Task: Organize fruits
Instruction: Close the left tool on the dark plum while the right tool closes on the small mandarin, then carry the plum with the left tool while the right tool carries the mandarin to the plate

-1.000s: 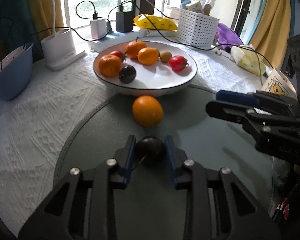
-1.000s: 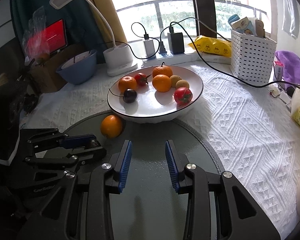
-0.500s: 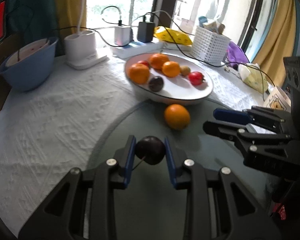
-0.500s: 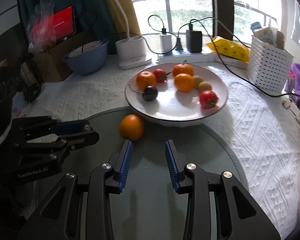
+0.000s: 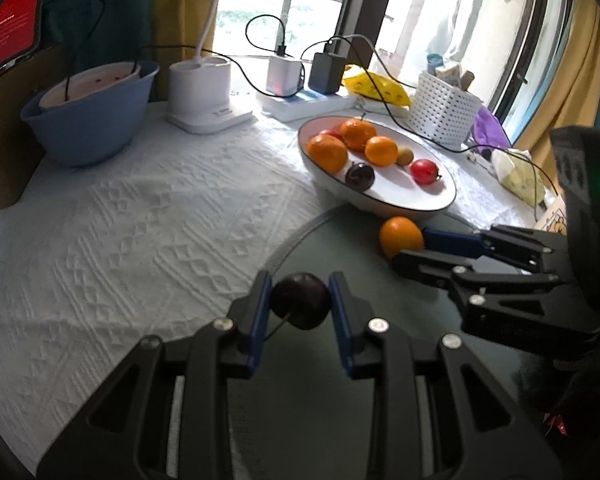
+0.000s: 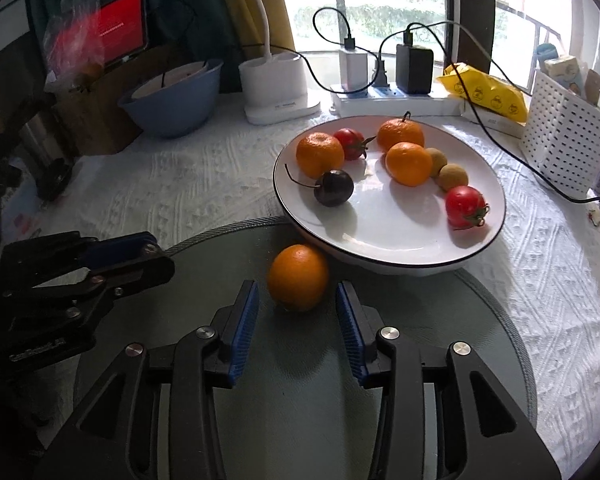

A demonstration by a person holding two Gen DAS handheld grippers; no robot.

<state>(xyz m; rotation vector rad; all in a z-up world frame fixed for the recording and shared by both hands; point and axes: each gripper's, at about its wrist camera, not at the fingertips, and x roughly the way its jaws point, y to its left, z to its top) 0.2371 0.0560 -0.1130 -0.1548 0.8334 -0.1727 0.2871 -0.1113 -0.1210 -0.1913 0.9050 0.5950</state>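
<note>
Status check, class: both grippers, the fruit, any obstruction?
Left gripper shut on dark cherry. Right gripper opening around loose orange, pads not touching. White plate just beyond.

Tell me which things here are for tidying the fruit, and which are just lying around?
For the job: dark cherry in the left gripper; loose orange before the opening right gripper; white plate.

Just lying around: blue bowl, white basket, chargers, yellow packet.

White basket (image 6: 567,145) contents too blurred to identify.

Dark cherry (image 5: 300,300) pinched in the left hand-held gripper (image 5: 300,305) — loose orange (image 5: 400,237) beside the white plate (image 5: 420,200).
</note>
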